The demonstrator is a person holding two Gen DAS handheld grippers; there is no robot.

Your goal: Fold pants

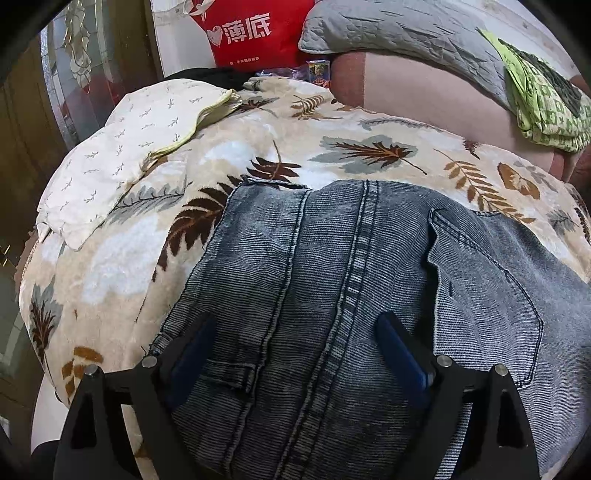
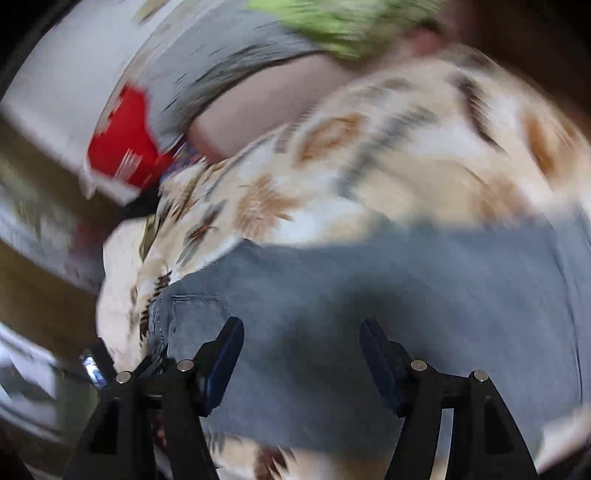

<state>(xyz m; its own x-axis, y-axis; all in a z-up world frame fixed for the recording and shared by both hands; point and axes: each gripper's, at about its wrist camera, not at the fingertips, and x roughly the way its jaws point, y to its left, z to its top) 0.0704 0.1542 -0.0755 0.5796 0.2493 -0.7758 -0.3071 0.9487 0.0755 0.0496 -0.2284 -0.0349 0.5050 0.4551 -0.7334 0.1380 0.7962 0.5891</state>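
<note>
Grey-blue denim pants (image 1: 369, 295) lie on a cream blanket with a leaf print (image 1: 258, 147), a stitched seam running down their middle and a back pocket on the right. My left gripper (image 1: 295, 332) is open just above the pants, one finger on each side of the seam, holding nothing. The right wrist view is blurred by motion. In it the pants (image 2: 369, 295) spread across the lower half, and my right gripper (image 2: 301, 332) is open over them, empty.
A white patterned cloth (image 1: 122, 155) lies on the blanket's left part. A red bag (image 1: 251, 33), a grey quilted pillow (image 1: 399, 33) and a green patterned cloth (image 1: 543, 96) sit behind. The bed drops off at the left toward a glass door (image 1: 70, 74).
</note>
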